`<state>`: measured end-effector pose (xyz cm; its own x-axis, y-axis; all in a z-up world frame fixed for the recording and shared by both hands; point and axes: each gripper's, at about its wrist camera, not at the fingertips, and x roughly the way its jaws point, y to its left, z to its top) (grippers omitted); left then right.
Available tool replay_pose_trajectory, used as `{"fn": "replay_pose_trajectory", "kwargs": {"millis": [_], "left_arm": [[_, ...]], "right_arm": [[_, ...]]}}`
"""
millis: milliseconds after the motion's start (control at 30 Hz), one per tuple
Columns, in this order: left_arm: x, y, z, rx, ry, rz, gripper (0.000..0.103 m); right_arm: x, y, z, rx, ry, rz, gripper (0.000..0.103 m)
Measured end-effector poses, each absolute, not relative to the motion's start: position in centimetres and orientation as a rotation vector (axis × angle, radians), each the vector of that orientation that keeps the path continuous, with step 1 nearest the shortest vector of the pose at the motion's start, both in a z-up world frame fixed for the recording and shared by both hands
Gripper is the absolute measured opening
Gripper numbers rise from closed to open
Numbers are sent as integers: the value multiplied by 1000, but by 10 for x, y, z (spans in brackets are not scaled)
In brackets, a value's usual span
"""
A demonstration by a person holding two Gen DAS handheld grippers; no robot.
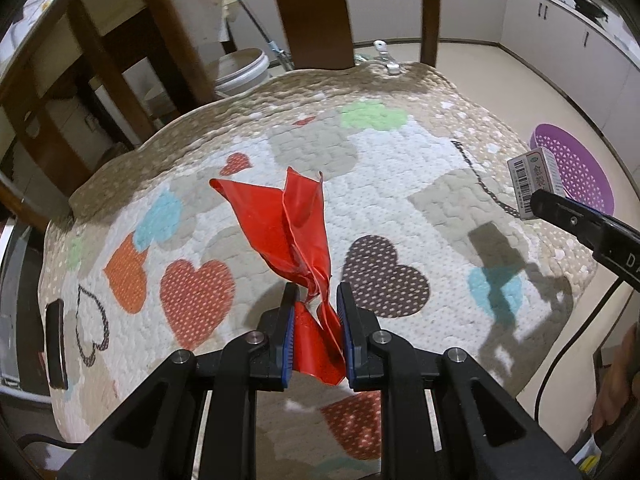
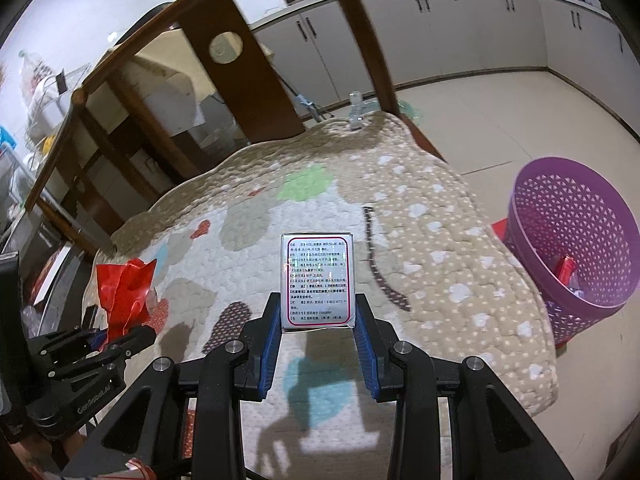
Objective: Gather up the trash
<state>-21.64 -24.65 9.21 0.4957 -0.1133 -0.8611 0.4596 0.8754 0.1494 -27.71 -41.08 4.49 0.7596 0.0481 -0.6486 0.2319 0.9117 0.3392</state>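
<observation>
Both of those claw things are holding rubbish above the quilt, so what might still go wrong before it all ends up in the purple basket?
1. The red wrapper is thin and crumpled; the left gripper pinches only its lower end, so it might slip out.
2. The small box is gripped only near its bottom edge by the right gripper and could tip out.
3. The purple basket stands on the floor beyond the quilt's edge, so an early release may miss.

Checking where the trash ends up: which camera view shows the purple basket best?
The right wrist view: the purple basket stands on the floor beside the quilted table, its rim, mesh wall and some trash inside visible. In the left wrist view the basket sits at the frame edge, partly hidden by the small box the right gripper holds.
</observation>
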Motion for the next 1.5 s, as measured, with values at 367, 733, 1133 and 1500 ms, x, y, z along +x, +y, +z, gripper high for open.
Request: {"fn": "replay_pose_trajectory", "kwargs": {"millis": [367,733,1133,1500], "left_arm": [[-219,-273,91,426,993,-392,18],[-192,-267,48,275,1138,-447,36],[-181,-222,21,102,1123,-472,82],[-193,-215,14,3,1042,-563,103]], "right_arm": [[-285,-436,40,461,698,-137,37],[-278,-444,10,481,798,-143,38],[-273,-445,-6,489,819,-115,82],[-275,-433,-11,482,733,-127,100]]}}
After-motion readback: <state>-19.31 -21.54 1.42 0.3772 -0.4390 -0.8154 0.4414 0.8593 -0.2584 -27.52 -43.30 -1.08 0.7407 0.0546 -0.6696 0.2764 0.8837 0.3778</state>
